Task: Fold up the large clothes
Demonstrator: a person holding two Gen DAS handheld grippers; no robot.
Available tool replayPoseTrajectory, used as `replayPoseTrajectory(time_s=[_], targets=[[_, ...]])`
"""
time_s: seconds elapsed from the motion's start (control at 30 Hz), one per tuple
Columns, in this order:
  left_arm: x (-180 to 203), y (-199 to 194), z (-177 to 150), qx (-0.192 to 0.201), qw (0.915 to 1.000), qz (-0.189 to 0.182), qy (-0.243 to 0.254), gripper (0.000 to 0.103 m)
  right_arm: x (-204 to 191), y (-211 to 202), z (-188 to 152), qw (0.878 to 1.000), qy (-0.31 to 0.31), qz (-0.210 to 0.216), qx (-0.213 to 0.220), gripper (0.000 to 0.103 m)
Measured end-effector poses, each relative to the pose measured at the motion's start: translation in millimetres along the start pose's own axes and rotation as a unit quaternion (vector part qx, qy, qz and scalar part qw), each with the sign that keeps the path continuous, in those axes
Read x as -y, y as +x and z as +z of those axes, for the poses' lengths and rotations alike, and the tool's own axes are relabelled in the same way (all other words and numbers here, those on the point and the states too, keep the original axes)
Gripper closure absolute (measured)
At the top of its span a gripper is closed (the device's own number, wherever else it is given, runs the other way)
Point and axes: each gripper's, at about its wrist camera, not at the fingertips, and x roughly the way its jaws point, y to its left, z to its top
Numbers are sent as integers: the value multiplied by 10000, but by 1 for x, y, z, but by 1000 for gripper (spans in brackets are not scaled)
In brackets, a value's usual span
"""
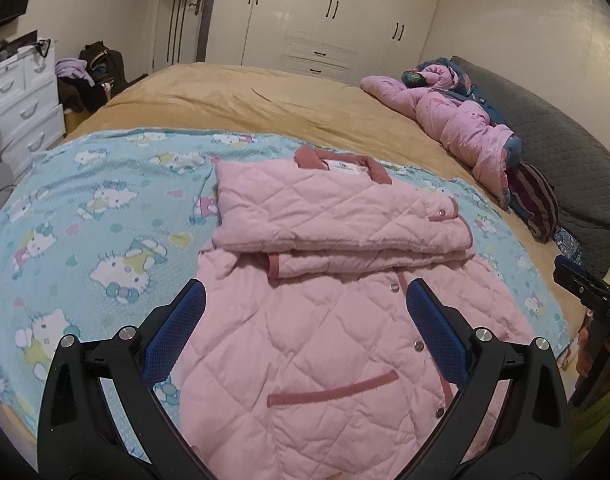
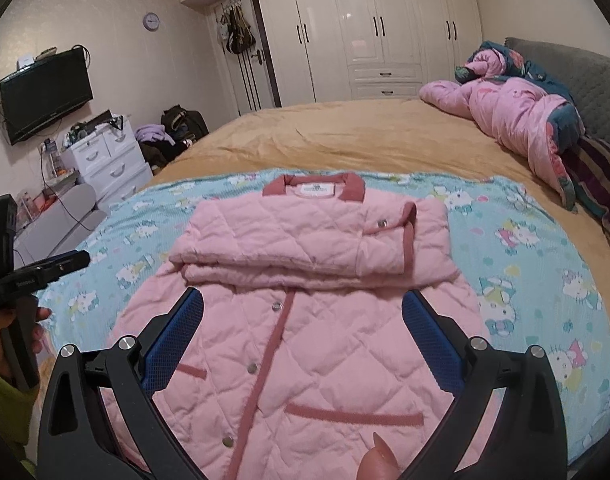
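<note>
Each black hand-held gripper [image 1: 307, 300] has blue textured pads [image 1: 437, 332], silver screws; sleeve [image 2: 3, 400] yellow-green.

The left gripper [image 1: 305, 304] hangs wide apart over a pink jacket [image 1: 325, 320], whose folded sleeves lie just beyond the jaws.

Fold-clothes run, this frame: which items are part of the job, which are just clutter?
Job:
- pink quilted jacket, sleeves folded across the chest
- left gripper, open
- right gripper, open
- cartoon-cat sheet under the jacket

Clutter:
- pink duvet bundled by the headboard
- wall TV
- white drawers
- wardrobe
</note>
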Motion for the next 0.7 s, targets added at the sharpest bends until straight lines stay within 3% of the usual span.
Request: replayPoseTrajectory(time_s=[0.5,0.7], targets=[[-43,3,-43,-466,9982,383,-60,9,20,2,-43,9991,-8,-138,-411,4],[-55,8,-69,-843,9953,475,-99,9,31,3,-59,9978,44,-264,-607,4]])
